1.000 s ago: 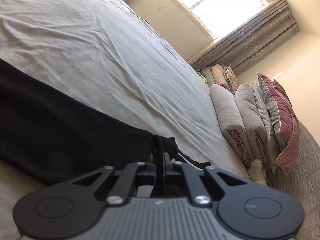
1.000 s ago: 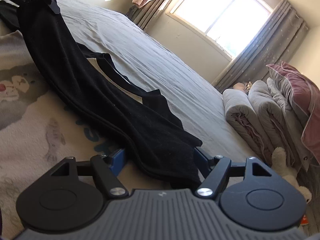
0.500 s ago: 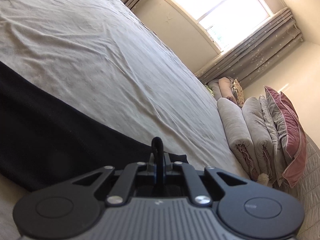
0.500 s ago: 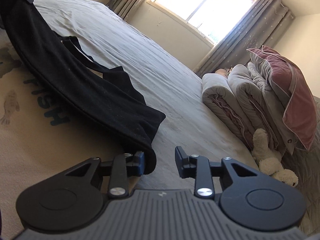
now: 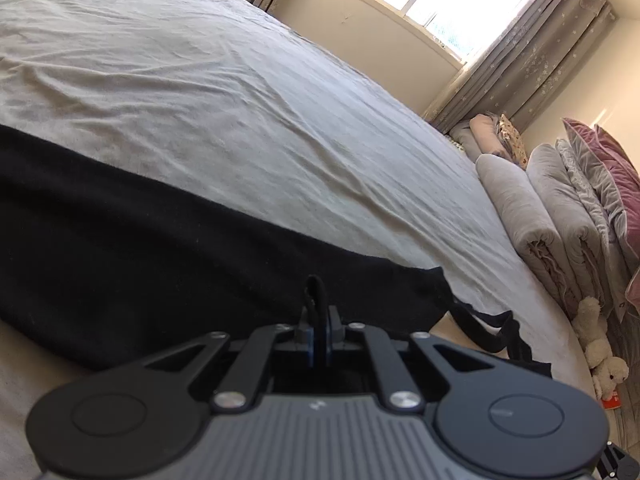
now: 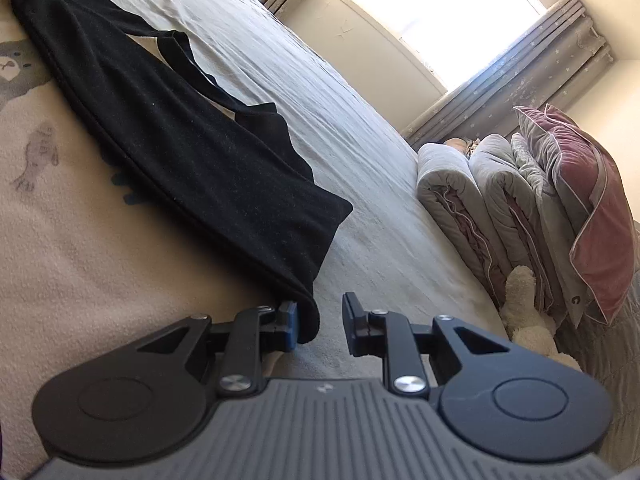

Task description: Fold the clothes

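Black knit garment point(image 6: 192, 148) stretched long across bed, over beige printed blanket point(image 6: 80, 248) and wrinkled grey bedsheet point(image 5: 240, 100). Left gripper point(image 5: 319, 334) clamped tight on pinched fold of its edge. Right gripper point(image 6: 320, 322) jaws closing, gap remains; garment's end corner touches left pad only, not pinched. Rolled grey quilts point(image 6: 472, 208), pink velvet pillow point(image 6: 592, 208), white plush toy point(image 6: 528, 312) at bed edge near window.
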### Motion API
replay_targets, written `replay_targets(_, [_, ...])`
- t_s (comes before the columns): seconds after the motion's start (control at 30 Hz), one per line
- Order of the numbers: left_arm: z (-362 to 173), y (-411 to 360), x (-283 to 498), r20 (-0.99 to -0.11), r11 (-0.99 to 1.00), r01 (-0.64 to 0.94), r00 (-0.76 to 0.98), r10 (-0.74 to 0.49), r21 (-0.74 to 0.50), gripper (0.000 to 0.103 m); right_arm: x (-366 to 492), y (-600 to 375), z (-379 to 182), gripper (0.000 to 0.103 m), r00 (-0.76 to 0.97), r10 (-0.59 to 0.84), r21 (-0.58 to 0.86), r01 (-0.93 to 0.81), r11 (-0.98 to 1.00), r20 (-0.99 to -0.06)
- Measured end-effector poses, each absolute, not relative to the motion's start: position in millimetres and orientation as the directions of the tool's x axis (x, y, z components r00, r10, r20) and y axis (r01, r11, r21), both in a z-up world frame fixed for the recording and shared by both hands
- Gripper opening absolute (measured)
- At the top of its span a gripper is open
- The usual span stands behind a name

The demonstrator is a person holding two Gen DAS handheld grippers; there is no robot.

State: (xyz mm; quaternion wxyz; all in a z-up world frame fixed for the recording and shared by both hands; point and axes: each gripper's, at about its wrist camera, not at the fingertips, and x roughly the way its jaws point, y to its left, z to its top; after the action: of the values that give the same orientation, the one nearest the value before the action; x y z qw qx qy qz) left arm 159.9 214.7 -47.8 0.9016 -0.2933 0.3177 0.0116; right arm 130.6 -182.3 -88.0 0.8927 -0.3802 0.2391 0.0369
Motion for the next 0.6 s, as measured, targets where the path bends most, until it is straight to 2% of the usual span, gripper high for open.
replay_targets(0.1, [-40, 217, 160, -0.565, 0.829, -0.200, 0.810, -0.160, -0.522, 0.005, 131, -182, -85, 0.023, 0.879, -0.108, -0.639, -0.247, 0.728, -0.463])
replay_targets(0.43, [-55, 227, 168, -0.595, 0.821, -0.260, 0.795, -0.117, -0.508, 0.005, 128, -174, -86, 0.025, 0.883, -0.104, -0.676, -0.269, 0.687, -0.457])
replay_targets(0.6, [-50, 224, 167, -0.617, 0.843, -0.254, 0.779, -0.112, -0.474, 0.010, 129, -184, -77, 0.035, 0.867, -0.079, -0.622, -0.286, 0.729, -0.492])
